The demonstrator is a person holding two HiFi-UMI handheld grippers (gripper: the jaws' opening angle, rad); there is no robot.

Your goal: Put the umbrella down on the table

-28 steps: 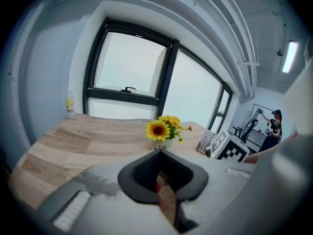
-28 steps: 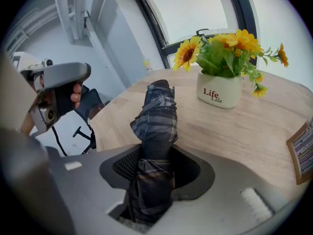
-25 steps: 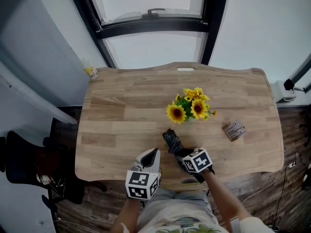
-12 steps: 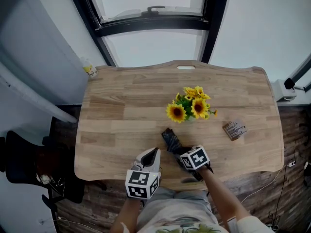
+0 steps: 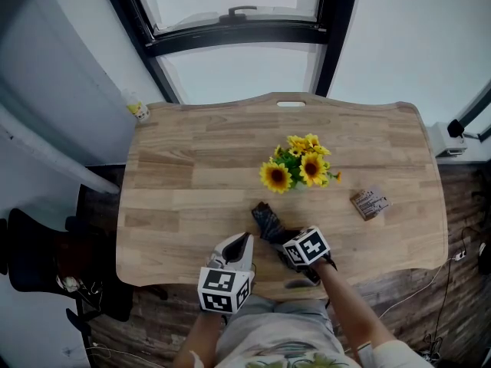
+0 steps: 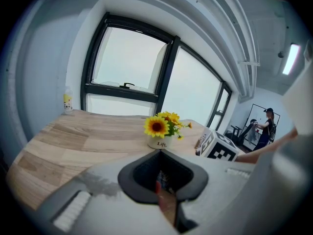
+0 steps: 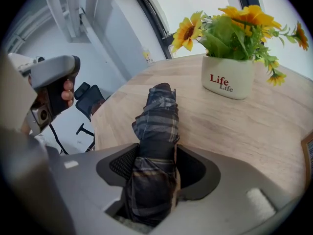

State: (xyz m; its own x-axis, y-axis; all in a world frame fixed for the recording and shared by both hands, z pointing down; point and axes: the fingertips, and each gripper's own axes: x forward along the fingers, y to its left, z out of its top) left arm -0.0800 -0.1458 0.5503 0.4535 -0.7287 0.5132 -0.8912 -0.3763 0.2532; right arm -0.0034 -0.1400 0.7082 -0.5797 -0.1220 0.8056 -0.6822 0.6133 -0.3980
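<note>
Two grippers over a pale wooden worktop (image 5: 192, 175), both at its 6 o'clock edge.

- Umbrella (image 5: 267, 219): folded, dark plaid, lying flat on the worktop just inside the 6 o'clock edge. Its free end points toward 11 o'clock; its other end runs back under the right gripper.
- Right gripper (image 7: 157, 151): tilted down over the umbrella, jaws either side of it. The jaws have just been opening. The umbrella lies between them with a thin strip of wood showing along one side, so the grip reads as released, not clenched.
- Left gripper (image 6: 159, 152): at 9 o'clock of the right one and just beside it, over the worktop's edge. Jaws are together, tips meeting, nothing grasped.
- Sunflower pot (image 5: 299, 171): white, printed "Life", upright near the worktop's centre, at 1 o'clock from the umbrella and apart from it.
- Small flat packet (image 5: 369, 204): at 3 o'clock on the worktop, well apart from the umbrella.
- Small bottle (image 5: 138, 110): at the 10 o'clock corner.
- Dark chair (image 5: 31, 259): on the floor off the worktop's 8 o'clock side.
</note>
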